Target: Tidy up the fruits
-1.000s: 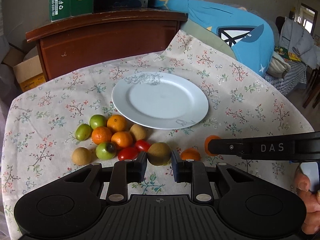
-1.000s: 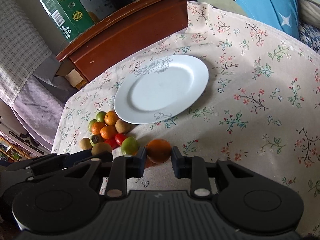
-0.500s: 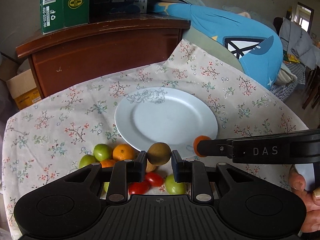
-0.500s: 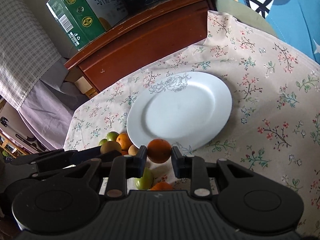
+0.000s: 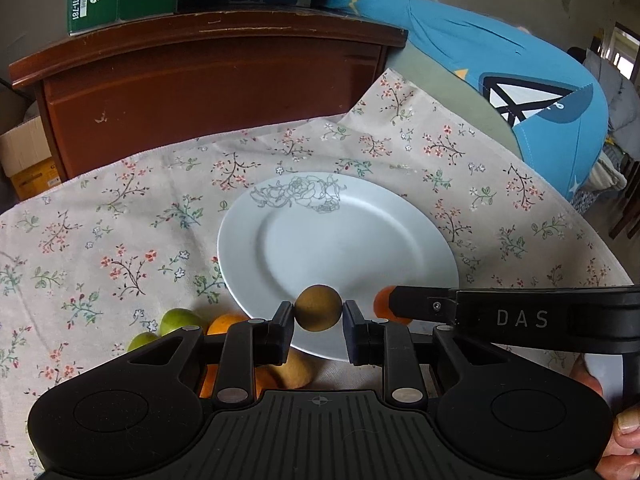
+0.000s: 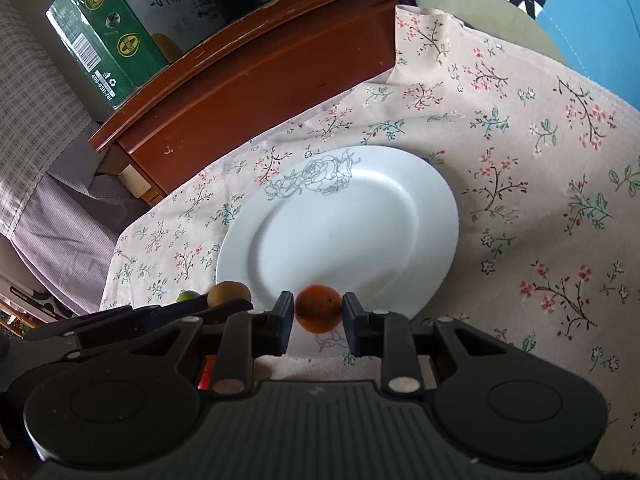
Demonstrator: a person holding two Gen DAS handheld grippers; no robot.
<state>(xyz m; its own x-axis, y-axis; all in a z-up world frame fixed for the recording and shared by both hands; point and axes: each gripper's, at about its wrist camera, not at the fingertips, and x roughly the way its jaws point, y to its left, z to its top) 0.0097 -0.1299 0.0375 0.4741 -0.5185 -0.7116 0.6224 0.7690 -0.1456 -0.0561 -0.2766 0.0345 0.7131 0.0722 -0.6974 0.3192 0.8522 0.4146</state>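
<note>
Kiwi long axis across left gripper.

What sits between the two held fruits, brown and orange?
In the left wrist view, only the left gripper's right jaw separates the brown fruit from the orange.

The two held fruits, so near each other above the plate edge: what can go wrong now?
1. The left gripper with the brown fruit and the right gripper with the orange are side by side; they may collide.
2. Released over the rim of the plate, a round fruit could roll off onto the tablecloth.
</note>
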